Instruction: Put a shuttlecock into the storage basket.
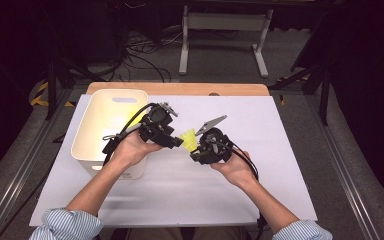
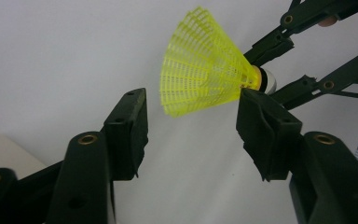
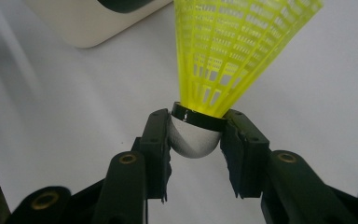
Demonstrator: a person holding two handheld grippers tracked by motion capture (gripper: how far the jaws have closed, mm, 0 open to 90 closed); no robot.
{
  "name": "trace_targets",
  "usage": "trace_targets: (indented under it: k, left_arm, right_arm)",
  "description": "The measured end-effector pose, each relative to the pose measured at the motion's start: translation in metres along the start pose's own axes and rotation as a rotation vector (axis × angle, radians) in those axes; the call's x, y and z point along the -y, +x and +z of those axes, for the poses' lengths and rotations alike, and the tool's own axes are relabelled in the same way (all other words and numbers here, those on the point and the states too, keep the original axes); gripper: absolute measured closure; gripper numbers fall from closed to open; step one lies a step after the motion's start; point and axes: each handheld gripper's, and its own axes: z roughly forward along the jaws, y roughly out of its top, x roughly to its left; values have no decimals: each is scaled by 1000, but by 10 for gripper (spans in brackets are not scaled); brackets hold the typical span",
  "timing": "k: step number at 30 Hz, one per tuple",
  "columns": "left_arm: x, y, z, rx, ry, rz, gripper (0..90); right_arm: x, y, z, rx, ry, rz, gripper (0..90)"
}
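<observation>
A yellow plastic shuttlecock (image 1: pixel 188 138) with a white cork head hangs above the white table cover between the two hands. My right gripper (image 1: pixel 196 149) is shut on its head: in the right gripper view the pads (image 3: pixel 161 135) clamp the white cork (image 3: pixel 193 140) and the yellow skirt (image 3: pixel 233 51) fans up and away. My left gripper (image 1: pixel 178 143) points at it from the left with its jaws open. In the left gripper view the skirt (image 2: pixel 200 65) sits just beyond the spread jaws, with no pad pressing on it, and the right gripper's fingers (image 2: pixel 279 42) hold the head behind it.
A cream plastic bin (image 1: pixel 87 150) stands at the table's left, under the left hand; its wall (image 3: pixel 88 23) is near the shuttlecock. The white cover (image 1: pixel 260 150) lies bare to the right and front. A wooden table edge (image 1: pixel 180 89) runs along the back.
</observation>
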Motion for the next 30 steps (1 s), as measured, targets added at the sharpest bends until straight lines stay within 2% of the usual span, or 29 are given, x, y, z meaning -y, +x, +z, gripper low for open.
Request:
trace_targets:
  k: [6,12,21,25,30]
  left_arm:
    - [-2,3,1,23,7,-2,534]
    - [-2,2,2,52,12,5,682]
    - [-2,1,-1,47,3,23,849]
    - [-2,-2,-2,37,-7,35,891]
    - [-3,-5,-1,37,1,49,899]
  right_arm:
    - [-4,3,0,-12,2,-17,635]
    - [-6,3,1,-20,4,-26,635]
    - [-5,1,2,-15,15,-20,635]
    - [-4,1,4,-10,12,-21,637]
    - [0,-5,6,-4,5,8,646]
